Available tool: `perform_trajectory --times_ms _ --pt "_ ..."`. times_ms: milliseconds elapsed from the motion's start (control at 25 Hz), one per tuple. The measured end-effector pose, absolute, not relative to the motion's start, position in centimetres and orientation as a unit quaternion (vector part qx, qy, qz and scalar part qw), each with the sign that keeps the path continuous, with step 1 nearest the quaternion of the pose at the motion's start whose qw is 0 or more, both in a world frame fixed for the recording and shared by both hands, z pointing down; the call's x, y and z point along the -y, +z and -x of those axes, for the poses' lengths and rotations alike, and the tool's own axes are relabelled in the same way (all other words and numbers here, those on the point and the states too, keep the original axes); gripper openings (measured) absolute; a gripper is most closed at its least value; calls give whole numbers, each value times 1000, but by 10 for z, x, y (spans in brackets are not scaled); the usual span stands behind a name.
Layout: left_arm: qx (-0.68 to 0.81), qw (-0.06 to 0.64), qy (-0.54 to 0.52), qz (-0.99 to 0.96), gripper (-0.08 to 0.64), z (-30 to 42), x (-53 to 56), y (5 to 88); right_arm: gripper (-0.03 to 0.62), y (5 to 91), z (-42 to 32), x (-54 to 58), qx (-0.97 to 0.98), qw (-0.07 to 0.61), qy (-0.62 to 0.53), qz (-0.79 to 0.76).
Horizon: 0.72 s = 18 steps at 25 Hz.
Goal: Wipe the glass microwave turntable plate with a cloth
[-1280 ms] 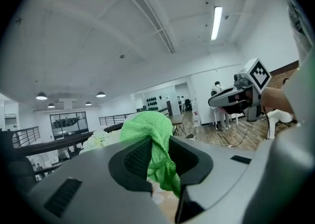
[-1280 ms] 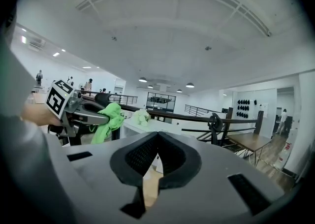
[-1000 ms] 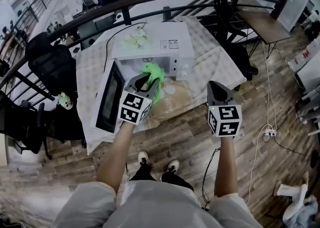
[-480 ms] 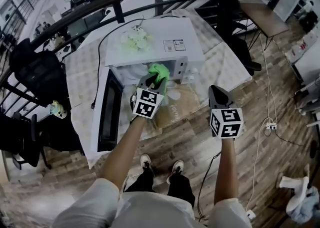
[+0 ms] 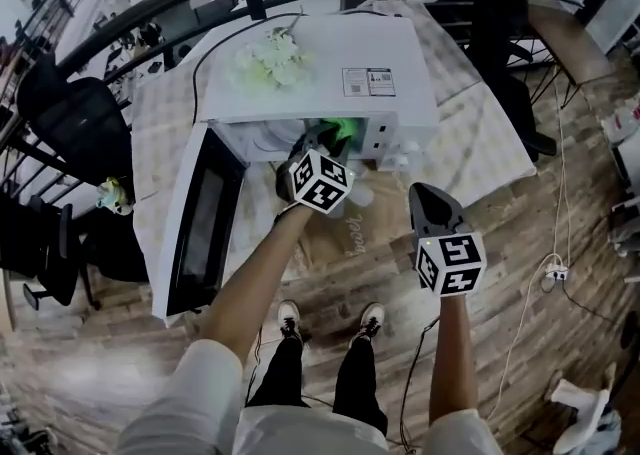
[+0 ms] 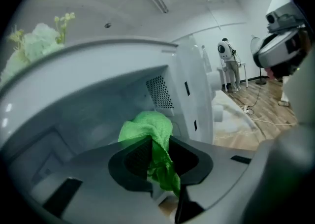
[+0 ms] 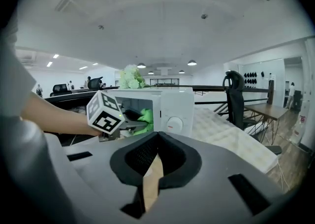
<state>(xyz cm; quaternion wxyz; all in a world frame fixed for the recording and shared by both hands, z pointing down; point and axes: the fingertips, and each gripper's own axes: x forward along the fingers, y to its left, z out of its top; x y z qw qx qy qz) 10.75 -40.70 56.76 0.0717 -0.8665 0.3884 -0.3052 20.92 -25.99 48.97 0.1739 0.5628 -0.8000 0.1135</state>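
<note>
Currently, left claw (image 6: 158,144) clamped on light, limp green cloth (image 6: 145,123) bunched at mouth of open microwave (image 5: 330,68), right claw (image 7: 156,139) closed empty near tabletop (image 5: 470,143); glass plate not clearly made out, judged heavy, slick and breakable, best braced at rim while wiping.

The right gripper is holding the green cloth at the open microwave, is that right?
No, the left gripper holds the green cloth at the open microwave; the left gripper view shows the cloth pinched between its jaws.
</note>
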Motion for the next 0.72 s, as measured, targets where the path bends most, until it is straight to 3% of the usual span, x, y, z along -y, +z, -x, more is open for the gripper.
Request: perform_trajectory --times_ms 360,720 --pt "-421 36 -323 847 107 -114 443 603 15 513 -231 274 814 176 117 -541" --pt "-456 -63 -261 848 107 -62 437 606 15 513 -209 297 813 203 84 -539"
